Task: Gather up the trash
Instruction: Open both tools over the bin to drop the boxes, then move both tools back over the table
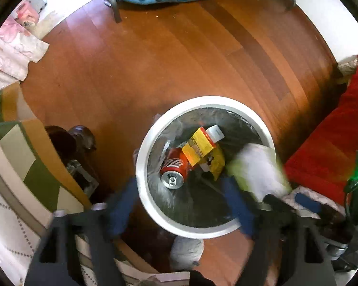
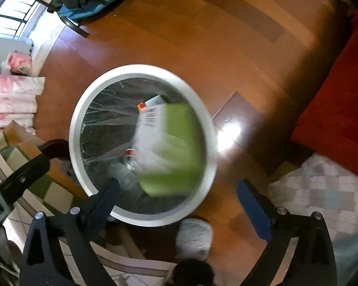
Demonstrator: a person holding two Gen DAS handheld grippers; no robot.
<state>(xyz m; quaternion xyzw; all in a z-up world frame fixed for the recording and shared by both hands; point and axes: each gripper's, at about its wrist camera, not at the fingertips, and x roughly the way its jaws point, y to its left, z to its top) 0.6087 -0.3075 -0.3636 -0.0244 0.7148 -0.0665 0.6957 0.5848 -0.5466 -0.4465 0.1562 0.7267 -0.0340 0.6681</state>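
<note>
Reddish wood floor [image 2: 202, 35] under a round white trash bin [image 2: 83, 100], blurry green-and-white carton [image 2: 169, 143] over its mouth, both left tongs [image 1: 179, 205] and right tongs [image 2: 179, 197] spread wide, holding nothing.

We can read very little here. The red soda can [image 1: 175, 166] lying in the white bin [image 1: 140, 164] carries white script lettering on its side, but we cannot make out the brand. The yellow box [image 1: 204, 140] above it shows print too small to read. In the right wrist view, the blurred white and green package [image 2: 164, 140] over the bin bears a barcode [image 2: 152, 115]; its digits are unreadable.
</note>
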